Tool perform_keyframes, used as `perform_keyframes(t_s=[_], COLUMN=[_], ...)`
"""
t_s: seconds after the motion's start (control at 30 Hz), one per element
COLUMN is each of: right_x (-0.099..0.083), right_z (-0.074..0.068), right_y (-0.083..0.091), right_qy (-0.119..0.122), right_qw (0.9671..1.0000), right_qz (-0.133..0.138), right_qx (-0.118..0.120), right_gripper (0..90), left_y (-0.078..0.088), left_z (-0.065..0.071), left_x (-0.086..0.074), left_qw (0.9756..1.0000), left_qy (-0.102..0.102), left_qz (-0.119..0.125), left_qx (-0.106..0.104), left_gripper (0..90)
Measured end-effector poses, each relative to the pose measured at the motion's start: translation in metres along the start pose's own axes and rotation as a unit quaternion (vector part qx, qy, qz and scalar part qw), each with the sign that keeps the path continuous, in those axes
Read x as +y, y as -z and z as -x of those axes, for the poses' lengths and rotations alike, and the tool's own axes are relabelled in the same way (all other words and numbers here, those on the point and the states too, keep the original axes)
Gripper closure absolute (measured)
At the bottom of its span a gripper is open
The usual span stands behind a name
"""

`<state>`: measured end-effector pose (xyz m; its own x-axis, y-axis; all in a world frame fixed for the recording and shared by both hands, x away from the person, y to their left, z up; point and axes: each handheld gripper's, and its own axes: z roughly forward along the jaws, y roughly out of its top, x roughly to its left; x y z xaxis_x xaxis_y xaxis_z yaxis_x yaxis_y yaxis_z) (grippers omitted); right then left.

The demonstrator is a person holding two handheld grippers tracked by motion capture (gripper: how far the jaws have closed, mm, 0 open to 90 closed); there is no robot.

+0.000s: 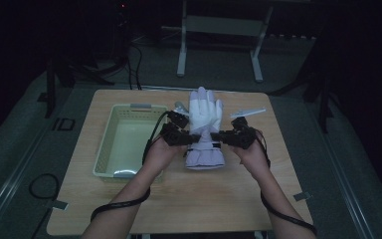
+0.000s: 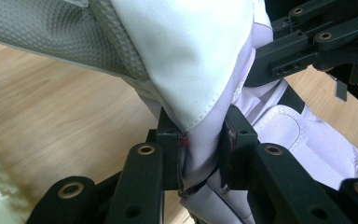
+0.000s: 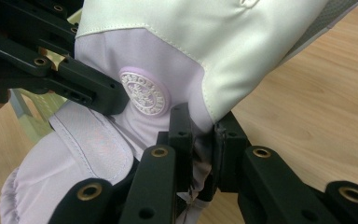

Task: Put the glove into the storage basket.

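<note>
High view: both grippers pinch the glove point(image 1: 205, 119) at its wrist, over the table point(image 1: 179, 199), beside the basket point(image 1: 110, 149); left gripper point(image 2: 204, 156) view: jaws clamp lilac fabric; right gripper point(image 3: 200, 149) view: jaws clamp its opposite edge.

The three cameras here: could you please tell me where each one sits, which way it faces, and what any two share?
High view: above the person's side, looking forward and down on the table, basket and glove; both forearms, left tool, right tool.
Left gripper view: rides the left tool, looking along its jaws, shut on the glove.
Right gripper view: rides the right tool, jaws shut on the glove.
Shared: each gripper view shows the other tool.
</note>
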<state>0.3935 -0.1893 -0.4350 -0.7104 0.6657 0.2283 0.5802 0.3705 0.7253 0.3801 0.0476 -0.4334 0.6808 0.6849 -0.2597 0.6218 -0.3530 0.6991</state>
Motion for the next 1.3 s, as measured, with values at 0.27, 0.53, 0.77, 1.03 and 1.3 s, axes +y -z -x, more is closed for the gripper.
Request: perform_keyframes(t_s=[0.27,0.53,0.77,1.03,1.3], right_x=[0.017,0.034,0.046,0.058,0.07], right_z=[-0.018,-0.039,-0.058,-0.081,-0.11], right_y=[-0.015,-0.034,-0.056,-0.085,-0.122], right_qy=[0.01,0.015,0.019,0.023,0.026], right_qw=[0.9999,0.9997,0.9996,0.9991,0.9983], right_qz=[-0.003,-0.005,-0.005,-0.013,-0.024], right_qx=[0.005,0.016,0.021,0.032,0.046], right_gripper=[80.3,80.3,80.3,80.4,80.4], left_y=[0.022,0.048,0.067,0.09,0.115], left_z=[-0.014,-0.031,-0.048,-0.069,-0.098], left_x=[-0.006,-0.013,-0.023,-0.038,-0.058], left_qw=[0.9999,0.9996,0.9989,0.9978,0.9966], left_qy=[0.005,0.009,0.011,0.015,0.027], left_qz=[-0.001,-0.004,-0.012,-0.021,-0.033], left_qx=[0.012,0.028,0.044,0.06,0.07], left_gripper=[73.6,73.6,73.5,73.4,73.4])
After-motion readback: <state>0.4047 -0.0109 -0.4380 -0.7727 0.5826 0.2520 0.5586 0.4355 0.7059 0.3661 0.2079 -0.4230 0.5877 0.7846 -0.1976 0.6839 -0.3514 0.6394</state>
